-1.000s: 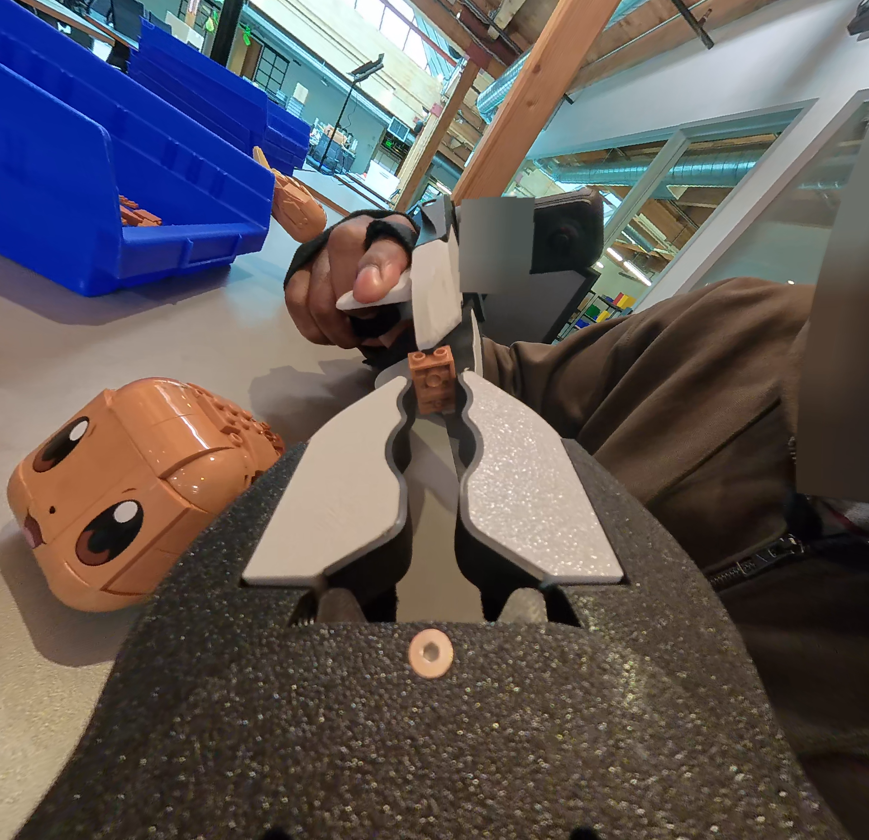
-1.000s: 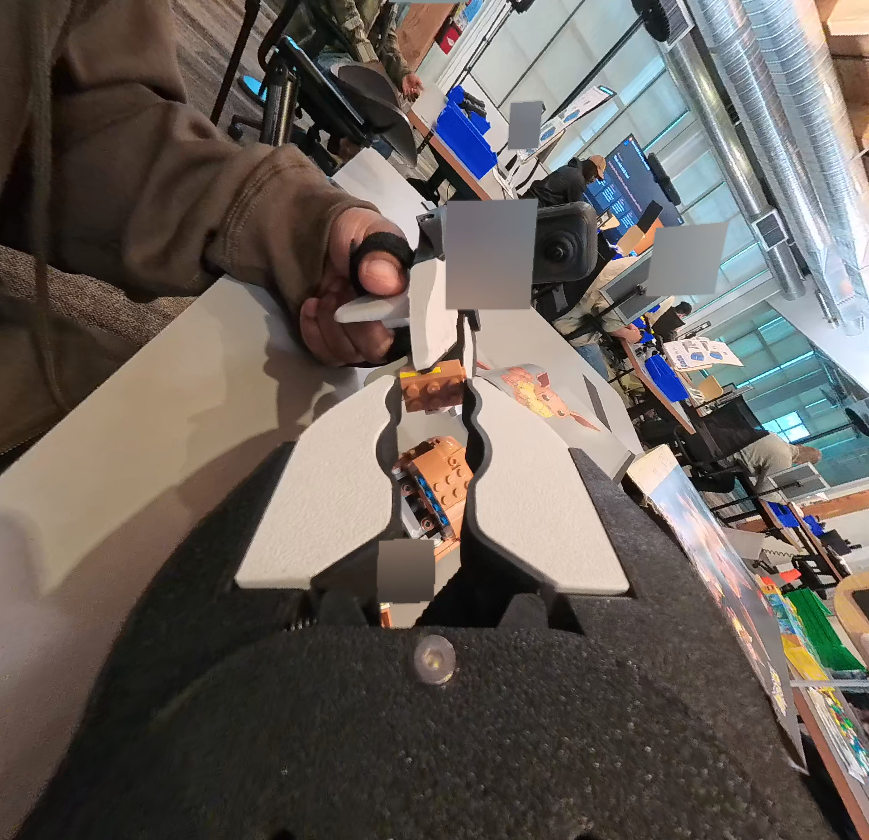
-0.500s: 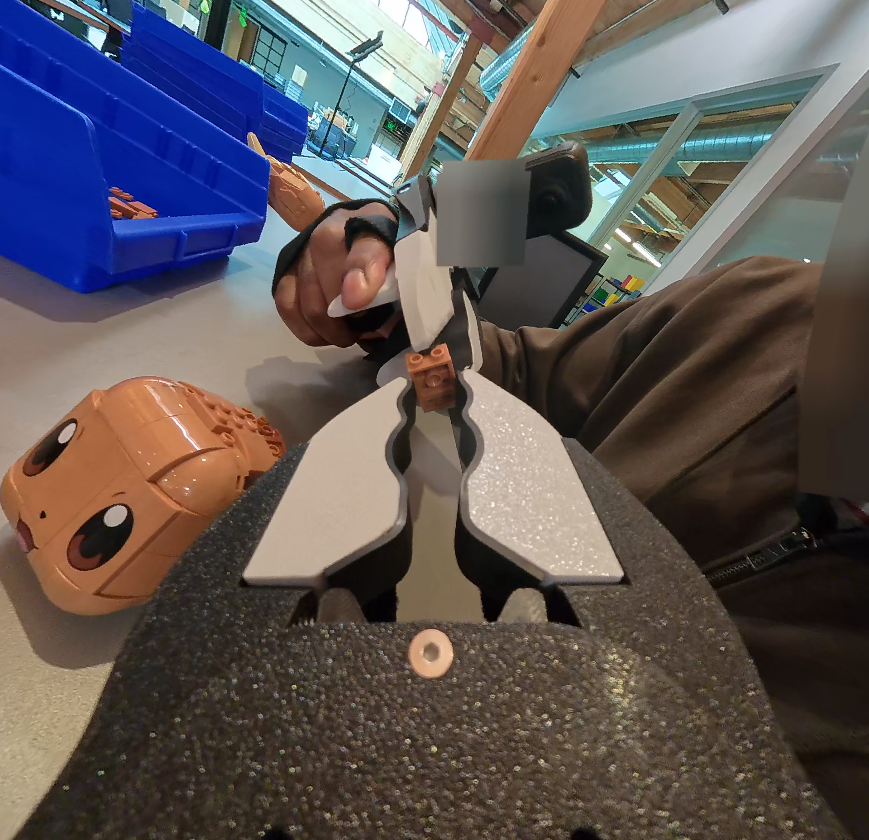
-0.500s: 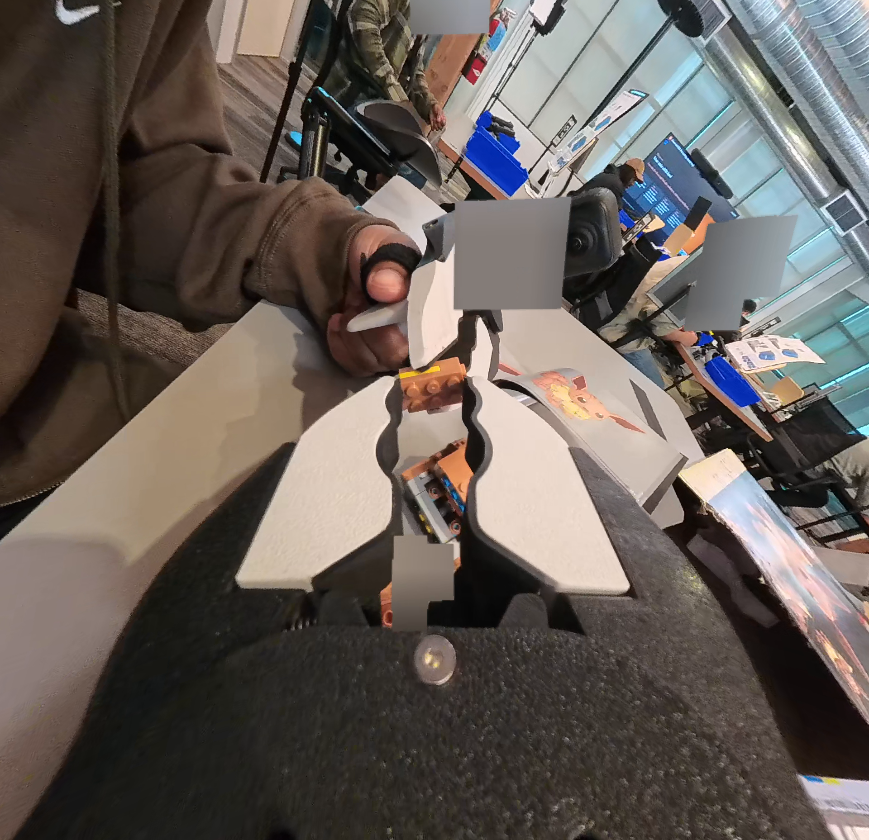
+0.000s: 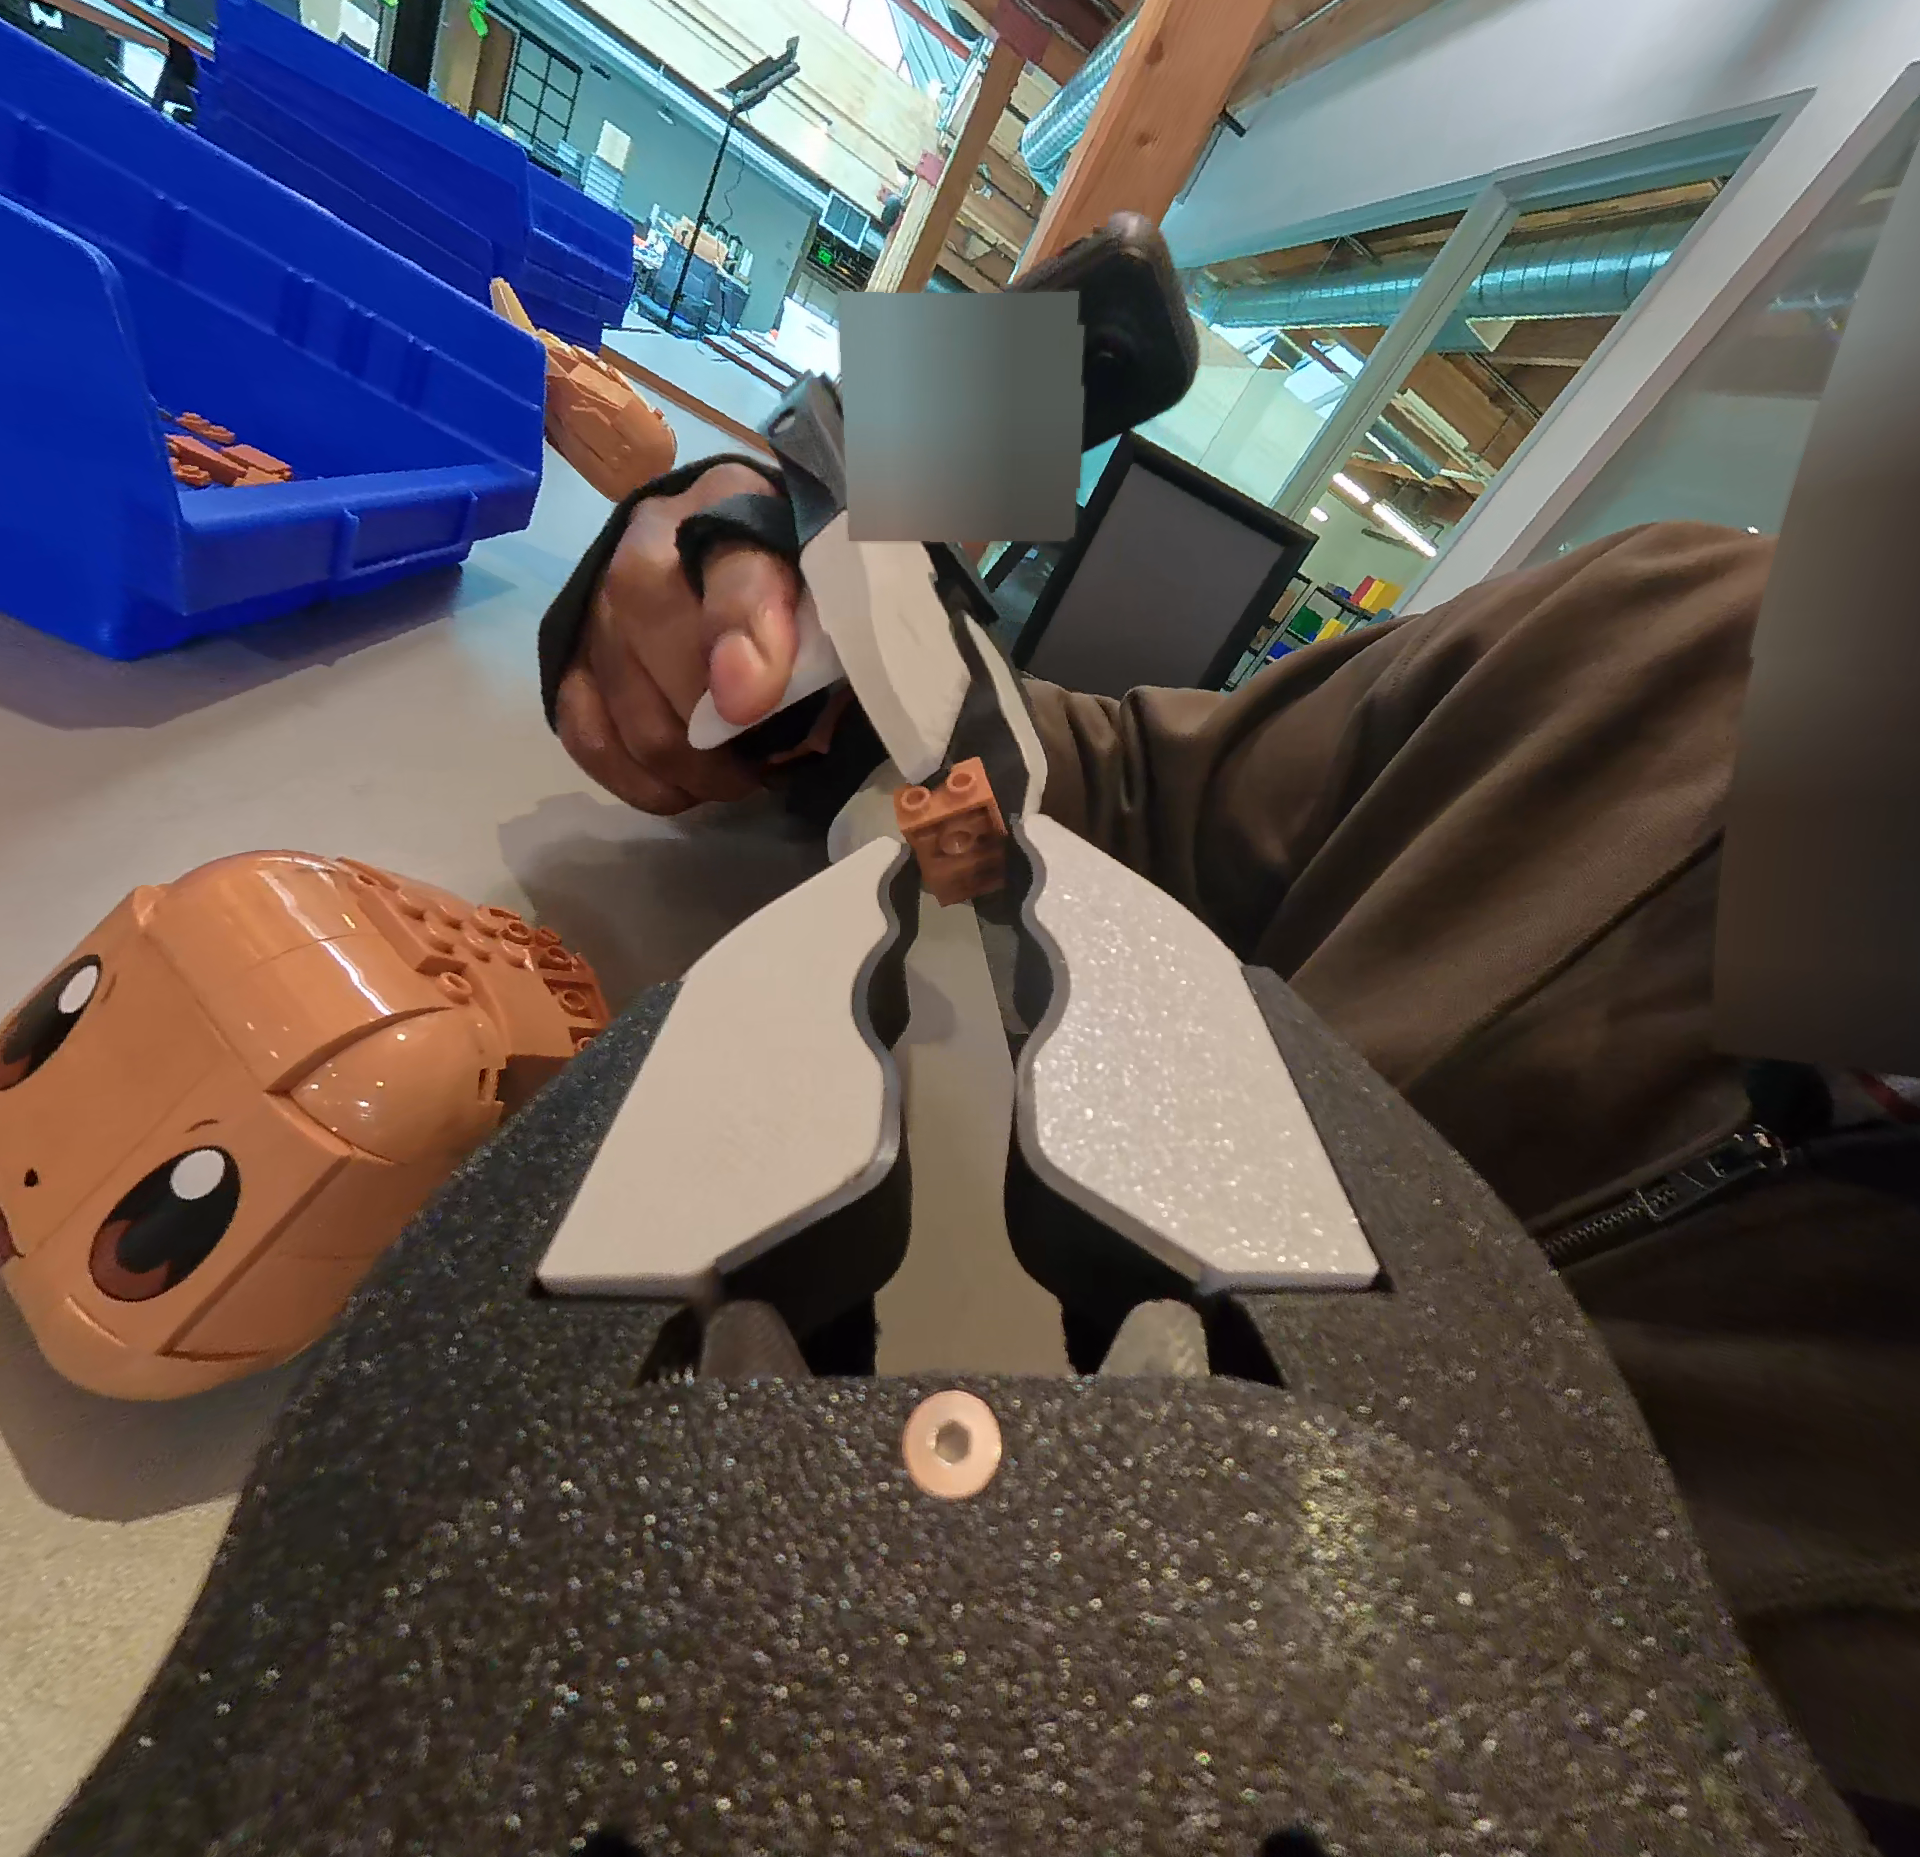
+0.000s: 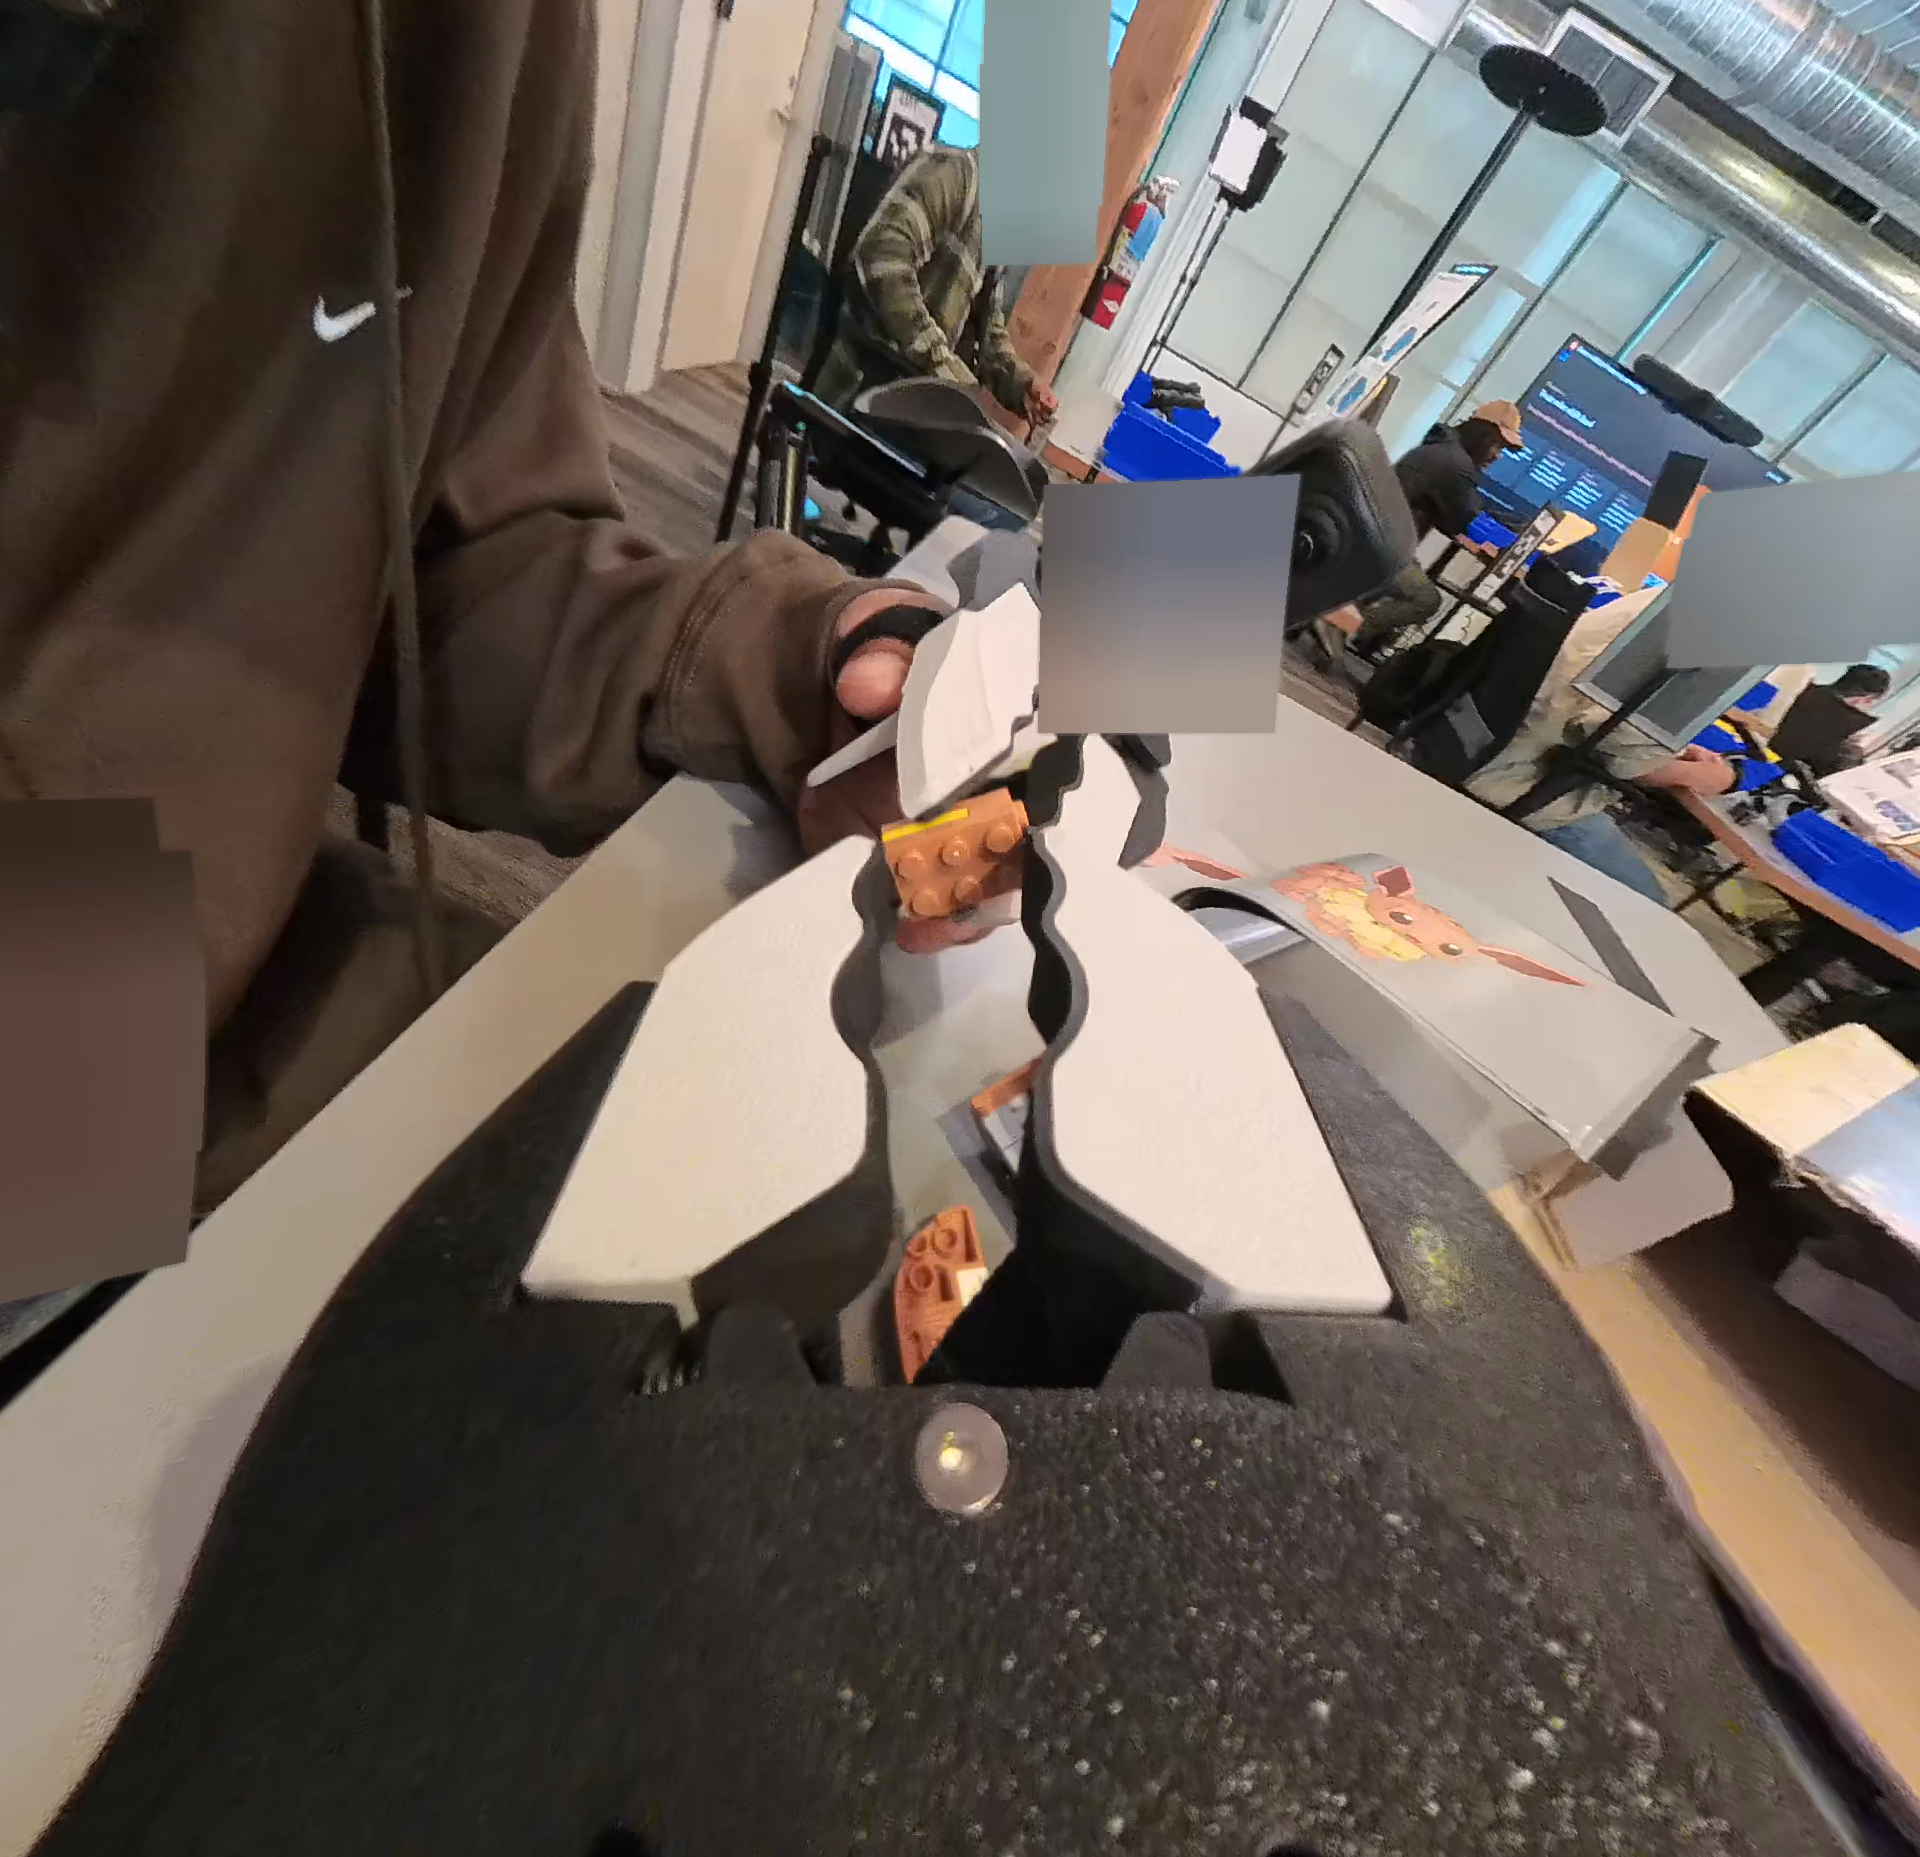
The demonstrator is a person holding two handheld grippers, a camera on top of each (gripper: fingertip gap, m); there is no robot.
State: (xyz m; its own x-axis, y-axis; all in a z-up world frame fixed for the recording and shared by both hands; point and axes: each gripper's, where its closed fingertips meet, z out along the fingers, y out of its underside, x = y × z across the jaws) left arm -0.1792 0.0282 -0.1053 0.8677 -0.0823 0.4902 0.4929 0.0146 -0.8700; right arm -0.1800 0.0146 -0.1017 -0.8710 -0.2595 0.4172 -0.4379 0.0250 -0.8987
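In the left wrist view my left gripper (image 5: 956,857) is shut on a small dark-brown studded brick (image 5: 951,841), held tilted above the grey table (image 5: 312,747). The right gripper (image 5: 961,768) faces it, and its white fingers (image 5: 894,654) come down onto the brick's top. In the right wrist view my right gripper (image 6: 951,867) is shut on an orange studded plate (image 6: 951,872) with a yellow strip on its upper edge. The left gripper's fingers (image 6: 961,716) meet it from above. I cannot tell whether the two pieces are joined.
A brick-built character head (image 5: 239,1101) lies on the table left of my left gripper. Blue bins (image 5: 260,436) with brown bricks stand behind it. Below my right gripper lie an orange curved piece (image 6: 940,1288), a picture booklet (image 6: 1455,966) and a cardboard box (image 6: 1818,1111). The grippers are tip to tip, or close to it.
Both grippers stayed tip to tip and shut. The right gripper has tipped and rolled, so its view swung round. The brown brick is now more tilted.
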